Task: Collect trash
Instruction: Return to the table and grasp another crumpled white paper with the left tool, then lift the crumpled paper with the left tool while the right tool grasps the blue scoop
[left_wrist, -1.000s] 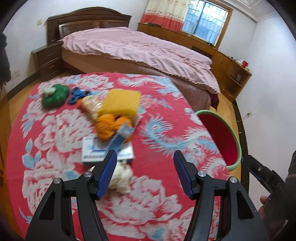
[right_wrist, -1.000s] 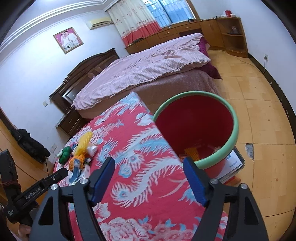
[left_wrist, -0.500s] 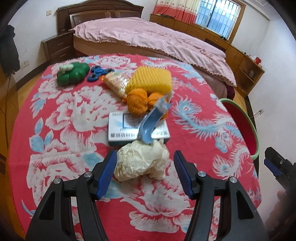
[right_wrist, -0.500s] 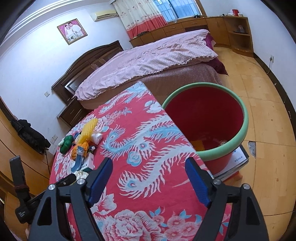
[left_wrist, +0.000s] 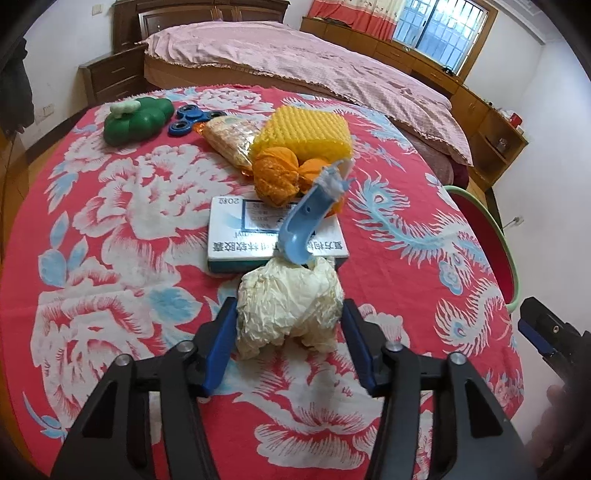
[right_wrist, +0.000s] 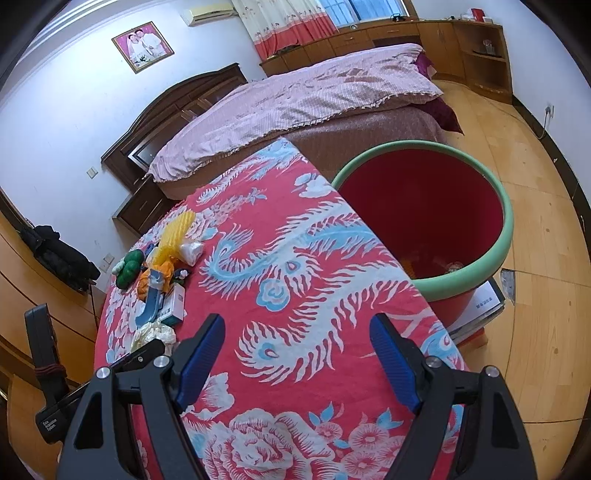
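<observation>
Left gripper (left_wrist: 288, 328) low over the red floral tablecloth (left_wrist: 110, 229), jaws just been closing, crumpled paper ball (left_wrist: 288, 306) between the blue pads, both pads right at its sides; firm pinch or mere touch, cannot tell. Paper ball resting on the cloth at the near middle of the table. Just behind it, touching: white medicine box (left_wrist: 240, 236) lying flat, curved blue plastic piece (left_wrist: 304, 225) leaning up over it. Behind those, orange peel clump (left_wrist: 277, 173), then yellow foam sponge (left_wrist: 306, 131) and a clear snack packet (left_wrist: 231, 138) side by side. Further left, blue fidget spinner (left_wrist: 190, 118) beside a green clover-shaped toy (left_wrist: 135, 120).

Right gripper (right_wrist: 297, 354) over the table's near right part, jaws wide apart, only cloth between them. Past the table's right edge, red bin with green rim (right_wrist: 508, 236) on the floor, some scraps at its bottom. Bed with pink cover (right_wrist: 314, 96) beyond.
</observation>
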